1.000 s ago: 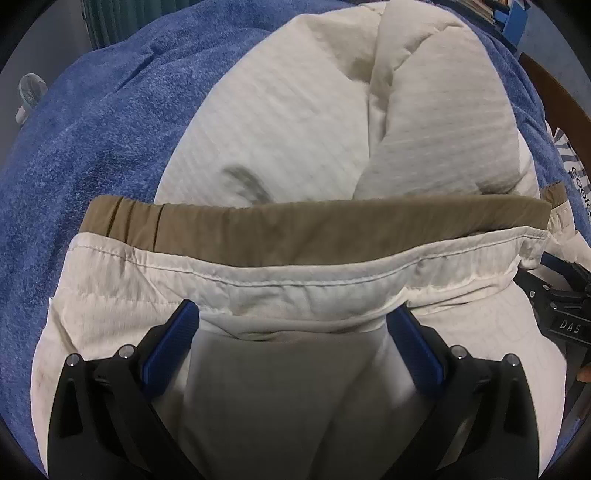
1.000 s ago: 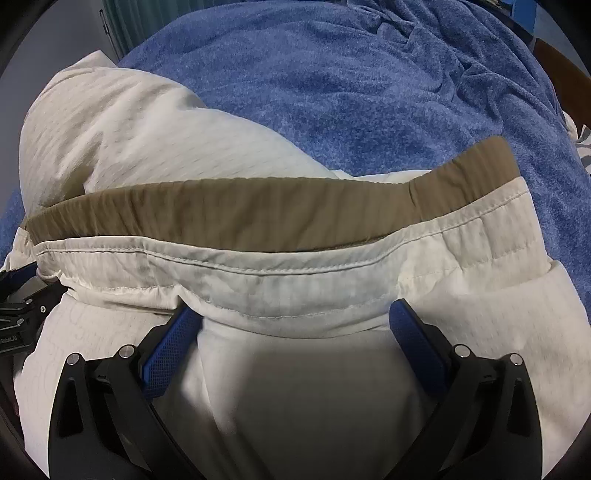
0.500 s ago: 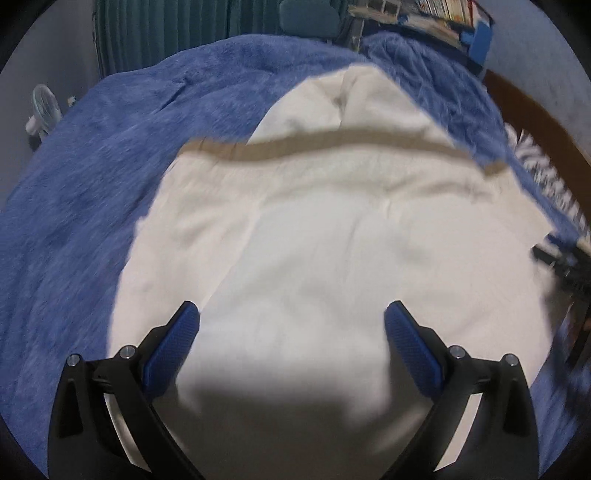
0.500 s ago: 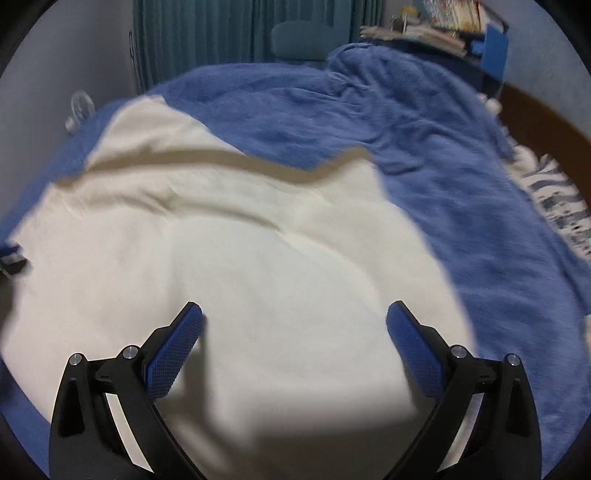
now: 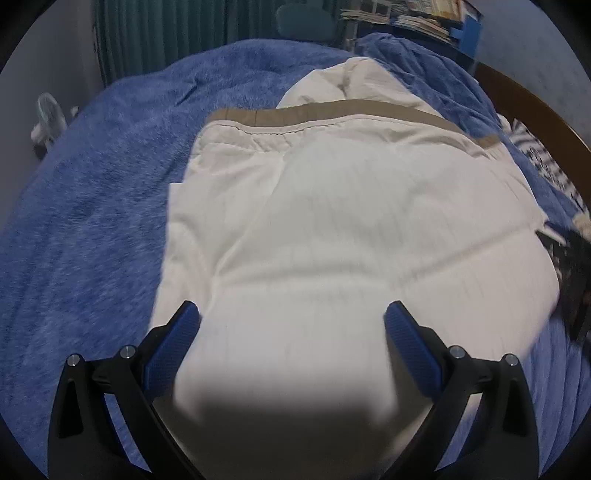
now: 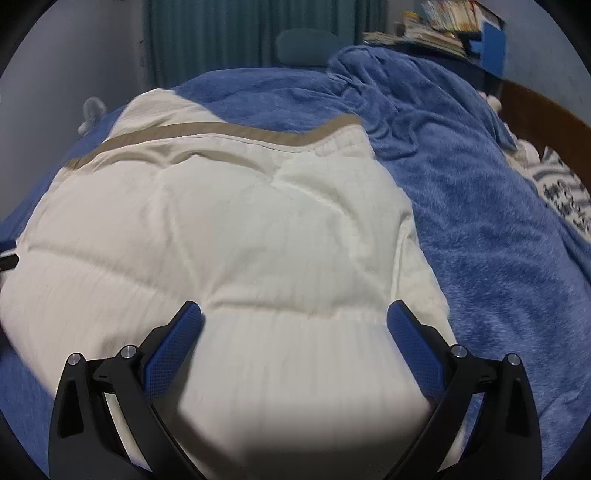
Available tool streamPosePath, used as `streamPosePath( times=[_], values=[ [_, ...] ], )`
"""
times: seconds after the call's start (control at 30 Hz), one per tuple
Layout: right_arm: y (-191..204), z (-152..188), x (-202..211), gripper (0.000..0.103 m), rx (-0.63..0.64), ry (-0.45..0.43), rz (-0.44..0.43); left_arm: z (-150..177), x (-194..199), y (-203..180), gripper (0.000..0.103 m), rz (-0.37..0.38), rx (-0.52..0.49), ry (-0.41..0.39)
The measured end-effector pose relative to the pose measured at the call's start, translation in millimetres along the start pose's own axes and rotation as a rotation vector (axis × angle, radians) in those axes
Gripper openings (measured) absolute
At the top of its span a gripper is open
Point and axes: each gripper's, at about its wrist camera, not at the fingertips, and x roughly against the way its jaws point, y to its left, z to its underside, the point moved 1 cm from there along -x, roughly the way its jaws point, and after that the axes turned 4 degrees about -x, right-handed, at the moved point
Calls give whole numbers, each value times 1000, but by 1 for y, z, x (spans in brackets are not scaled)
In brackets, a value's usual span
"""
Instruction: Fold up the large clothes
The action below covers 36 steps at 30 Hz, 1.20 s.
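Two tongs: the left tongs point(image 5: 291, 317) and the right tongs point(image 6: 295, 317) both have their blue pads wide apart, with nothing between them.
Clothes: a big cream garment point(image 5: 351, 229) lies folded over on the blue blanket point(image 5: 92, 221), spread out in front of both tongs.
Tan band: a tan band point(image 6: 229, 131) runs across the far edge of the garment, with more cream cloth poking out past it.
Left tongs spot: near the garment's left side.
Right tongs spot: near its right side.
Far away: green curtains point(image 6: 240, 33), a chair back point(image 6: 303, 46), stacked books point(image 6: 439, 26).
Right edge: a brown bed frame point(image 5: 535, 107).
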Motion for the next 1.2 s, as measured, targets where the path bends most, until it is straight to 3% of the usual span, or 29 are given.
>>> streamPosePath(
  times=[0.1,0.2,0.3,0.4,0.5,0.67,0.73,0.87,1.03,1.2],
  values=[
    [0,-2,17,96,32,7,23,13,20,7,97,-46,-20,-1],
    [-9,-7,35,96,24,-39,41,18,31,25,97,-38,50,-5],
    [-22,1,20,96,33,14,114,28,17,41,97,-34,92,40],
    [-37,13,4,96,-58,50,42,41,1,54,97,56,176,56],
    [-44,7,3,96,-111,90,2,41,0,58,97,81,205,62],
    [-55,-21,18,96,-110,18,-52,3,14,65,97,42,116,-4],
    [-66,-38,10,96,-120,17,-29,-13,12,71,97,33,107,-20],
    [-85,-62,-17,95,-169,38,-34,-50,-22,82,97,55,116,1],
    [-93,-86,-64,91,-157,98,-62,-65,-63,84,96,19,50,25],
    [-97,-81,-94,92,-127,177,-116,-59,-78,105,97,73,67,22]
  ],
)
